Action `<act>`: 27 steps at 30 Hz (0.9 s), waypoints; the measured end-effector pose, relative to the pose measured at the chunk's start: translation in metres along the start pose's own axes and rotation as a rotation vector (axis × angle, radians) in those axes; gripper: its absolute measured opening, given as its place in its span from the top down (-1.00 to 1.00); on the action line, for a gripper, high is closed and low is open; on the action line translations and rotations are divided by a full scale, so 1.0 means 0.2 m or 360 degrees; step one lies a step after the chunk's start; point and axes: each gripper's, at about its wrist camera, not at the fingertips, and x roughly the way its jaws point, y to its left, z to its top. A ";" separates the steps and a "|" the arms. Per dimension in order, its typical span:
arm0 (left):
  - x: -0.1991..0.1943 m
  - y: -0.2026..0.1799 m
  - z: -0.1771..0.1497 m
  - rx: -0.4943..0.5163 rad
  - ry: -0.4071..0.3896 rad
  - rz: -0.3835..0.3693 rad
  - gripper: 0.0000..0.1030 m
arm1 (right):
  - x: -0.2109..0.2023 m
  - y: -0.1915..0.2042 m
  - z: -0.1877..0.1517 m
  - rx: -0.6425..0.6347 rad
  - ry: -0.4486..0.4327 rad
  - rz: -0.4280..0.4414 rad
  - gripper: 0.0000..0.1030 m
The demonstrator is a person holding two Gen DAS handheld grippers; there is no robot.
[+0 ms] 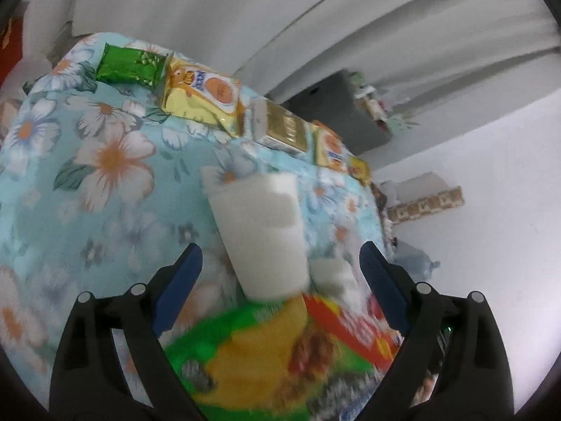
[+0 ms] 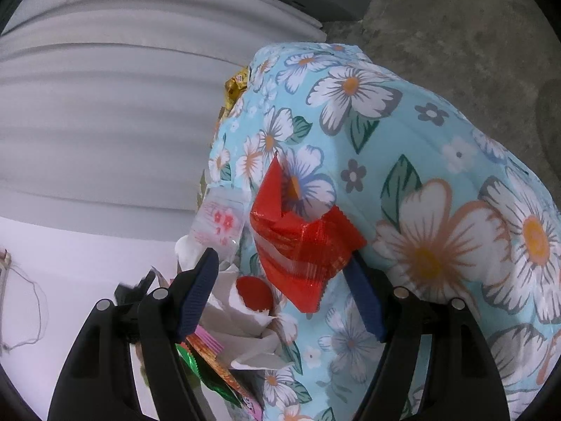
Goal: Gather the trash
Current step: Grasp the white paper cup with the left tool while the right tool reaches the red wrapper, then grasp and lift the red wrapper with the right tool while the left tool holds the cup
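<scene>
In the left wrist view a white plastic cup (image 1: 266, 235) stands tilted on the floral tablecloth (image 1: 105, 175), between the blue pads of my left gripper (image 1: 280, 249). The jaws stand wide and neither pad touches the cup. A crumpled white tissue (image 1: 333, 273) lies beside the cup's base, with a blurred green and yellow snack bag (image 1: 252, 351) and a red packet (image 1: 350, 322) nearer to me. In the right wrist view a crumpled red wrapper (image 2: 301, 242) lies on the cloth between the open fingers of my right gripper (image 2: 282, 263). It covers the right fingertip and sits apart from the left one.
Along the table's far edge sit a green packet (image 1: 129, 65), a yellow biscuit packet (image 1: 203, 94) and a gold box (image 1: 284, 129). Beside my right gripper lie a clear printed bag (image 2: 221, 221), white tissue (image 2: 245, 326) with a red round piece (image 2: 254, 293), and coloured wrappers (image 2: 210, 347).
</scene>
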 end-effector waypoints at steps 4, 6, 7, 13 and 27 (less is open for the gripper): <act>0.13 0.03 0.06 -0.0043 0.0027 0.0065 -0.68 | 0.00 0.00 0.00 -0.0014 0.0004 -0.0001 -0.39; 0.17 0.05 0.08 -0.0063 0.0036 0.0095 -0.60 | 0.00 0.00 0.00 -0.0006 0.0000 0.0005 -0.39; 0.19 0.06 0.08 -0.0075 0.0042 0.0103 -0.51 | 0.00 0.00 0.00 -0.0005 0.0000 0.0007 -0.38; 0.22 0.13 0.09 -0.0120 0.0016 0.0045 -0.34 | -0.01 -0.02 -0.01 -0.0016 -0.0001 0.0008 -0.16; -0.08 0.11 0.08 -0.0053 -0.0202 -0.0084 -0.21 | -0.18 -0.09 -0.04 -0.0008 -0.0125 0.0104 0.76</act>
